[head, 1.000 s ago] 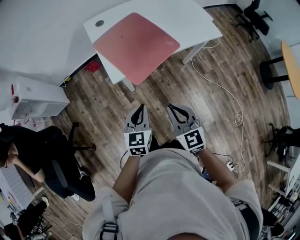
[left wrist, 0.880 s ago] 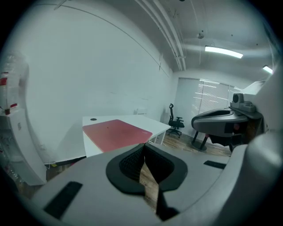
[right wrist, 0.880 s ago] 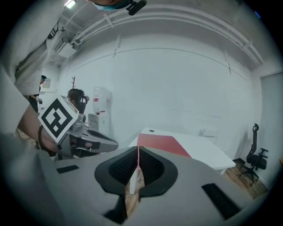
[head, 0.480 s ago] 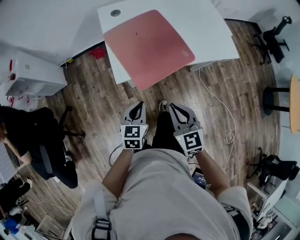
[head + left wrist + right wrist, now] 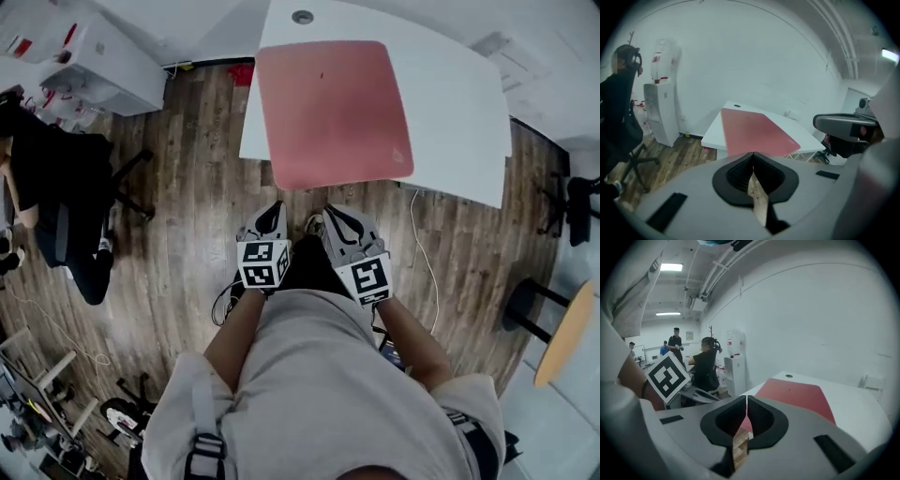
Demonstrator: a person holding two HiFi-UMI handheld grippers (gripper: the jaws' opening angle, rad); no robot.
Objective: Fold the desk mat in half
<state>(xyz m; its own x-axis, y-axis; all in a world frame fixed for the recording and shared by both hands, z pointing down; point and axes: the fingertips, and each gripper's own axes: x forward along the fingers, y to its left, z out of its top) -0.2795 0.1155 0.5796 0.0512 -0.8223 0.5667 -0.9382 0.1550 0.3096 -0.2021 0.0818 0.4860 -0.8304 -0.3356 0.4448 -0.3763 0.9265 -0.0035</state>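
A red desk mat (image 5: 333, 111) lies flat and unfolded on a white desk (image 5: 459, 108), its near edge at the desk's front edge. Both grippers are held over the wooden floor, short of the desk and apart from the mat. The left gripper (image 5: 274, 207) is shut with nothing in it, and so is the right gripper (image 5: 327, 213) beside it. In the left gripper view the mat (image 5: 752, 133) lies beyond the closed left gripper (image 5: 753, 154). In the right gripper view the mat (image 5: 797, 397) lies past the closed right gripper (image 5: 747, 398).
A person sits on a dark chair (image 5: 56, 197) at the left. A white cabinet and water dispenser (image 5: 661, 108) stand by the wall. A cable (image 5: 424, 267) runs over the floor right of the desk. A round orange-topped table (image 5: 565, 336) is at the far right.
The desk and mat have come closer and now lie squarer ahead. Both grippers have moved toward the desk, side by side and still shut.
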